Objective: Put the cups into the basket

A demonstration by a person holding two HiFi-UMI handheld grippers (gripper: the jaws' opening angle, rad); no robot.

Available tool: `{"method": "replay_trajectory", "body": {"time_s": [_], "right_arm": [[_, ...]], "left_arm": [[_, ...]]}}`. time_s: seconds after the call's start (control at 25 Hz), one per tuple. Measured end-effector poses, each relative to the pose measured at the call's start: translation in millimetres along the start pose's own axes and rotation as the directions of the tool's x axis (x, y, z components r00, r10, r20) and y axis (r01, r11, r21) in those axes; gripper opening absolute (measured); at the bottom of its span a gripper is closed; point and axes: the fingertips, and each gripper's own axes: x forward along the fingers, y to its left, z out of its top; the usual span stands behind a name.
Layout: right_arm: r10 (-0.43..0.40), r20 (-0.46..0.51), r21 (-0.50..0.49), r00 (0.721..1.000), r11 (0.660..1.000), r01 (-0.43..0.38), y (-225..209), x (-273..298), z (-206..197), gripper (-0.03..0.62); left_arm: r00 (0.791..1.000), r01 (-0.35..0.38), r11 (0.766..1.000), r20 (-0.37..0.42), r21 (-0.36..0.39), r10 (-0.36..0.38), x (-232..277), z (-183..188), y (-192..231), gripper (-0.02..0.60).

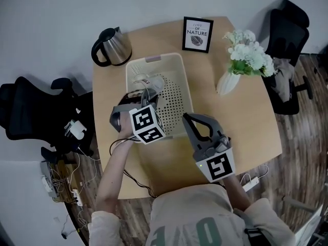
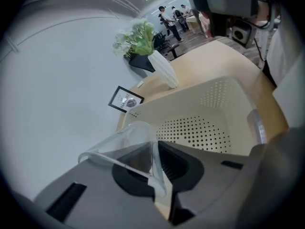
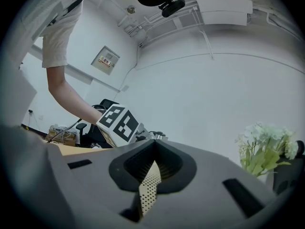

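Observation:
A cream perforated basket (image 1: 178, 93) stands on the round wooden table (image 1: 241, 122). My left gripper (image 1: 144, 93) hangs over the basket's left side, shut on a clear plastic cup (image 1: 149, 83). In the left gripper view the cup (image 2: 127, 144) lies tilted, its wall pinched between the jaws of the left gripper (image 2: 155, 171), with the basket (image 2: 205, 128) below. My right gripper (image 1: 187, 118) sits at the basket's front right corner, shut and holding nothing. In the right gripper view the right gripper (image 3: 153, 158) has its tips together, and a strip of basket wall (image 3: 149, 183) shows behind them.
A steel kettle (image 1: 114, 46) stands at the table's back left, a framed print (image 1: 198, 34) at the back, and a white vase of flowers (image 1: 240, 61) to the right of the basket. Black office chairs (image 1: 29, 111) (image 1: 287, 42) flank the table. Cables lie on the floor (image 1: 61, 183) at left.

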Motion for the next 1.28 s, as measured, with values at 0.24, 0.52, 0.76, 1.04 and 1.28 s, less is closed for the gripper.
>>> {"method": "replay_trajectory", "body": {"time_s": [0.24, 0.52, 0.76, 1.04, 1.28], "right_arm": [[-0.006, -0.020, 0.035, 1.000, 0.999, 0.007, -5, 6, -11, -0.002], [-0.015, -0.039, 0.068, 0.999, 0.998, 0.017, -14, 10, -28, -0.002], [-0.016, -0.063, 0.102, 0.998, 0.995, 0.022, -16, 11, -44, -0.002], [-0.018, -0.073, 0.112, 0.997, 0.993, 0.026, -21, 13, -51, -0.002], [-0.013, -0.081, 0.110, 0.997, 0.994, 0.022, -21, 11, -55, -0.002]], "left_arm": [[0.987, 0.141, 0.984, -0.099, 0.113, -0.130, 42, -14, -21, 0.037], [0.936, 0.321, 0.931, -0.208, 0.174, -0.284, 74, -31, -59, 0.037], [0.893, 0.418, 0.872, -0.293, 0.253, -0.343, 93, -42, -82, 0.037], [0.857, 0.480, 0.812, -0.376, 0.332, -0.352, 105, -56, -101, 0.037], [0.867, 0.457, 0.804, -0.391, 0.381, -0.308, 109, -53, -100, 0.054]]}}
